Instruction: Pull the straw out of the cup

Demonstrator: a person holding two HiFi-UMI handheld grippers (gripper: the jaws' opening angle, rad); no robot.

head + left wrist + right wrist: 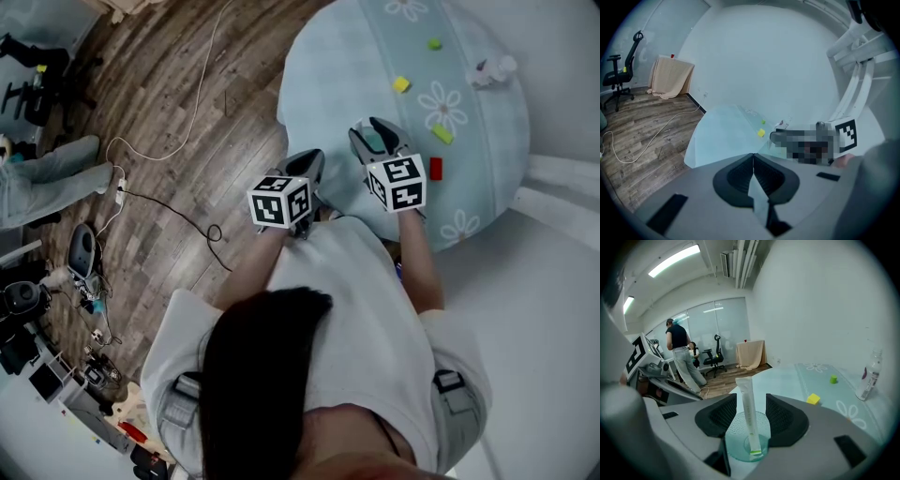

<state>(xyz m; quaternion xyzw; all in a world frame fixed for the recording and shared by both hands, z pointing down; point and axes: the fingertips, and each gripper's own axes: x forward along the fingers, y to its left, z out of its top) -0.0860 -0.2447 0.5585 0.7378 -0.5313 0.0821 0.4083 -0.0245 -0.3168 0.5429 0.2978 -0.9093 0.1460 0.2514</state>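
**Table at upper right, floor at upper left**

In the head view the table [328, 84] fills the upper right and the floor [187, 56] the upper left, with a cable [195, 98] trailing across the floor. Four blocks lie on the table. The top block [434, 43] is nearest the upper edge, and the left block [401, 84] is below and left of it. The middle block [442, 134] lies lower, and the lowest block [435, 169] is just right of the right gripper [377, 139]. A bottle [494, 69] stands toward the table's right side. The left gripper [307, 164] is left of the right one, at the table's edge. The cup [745, 437] sits clasped between the right gripper's jaws, with the straw [749, 408] standing in it.
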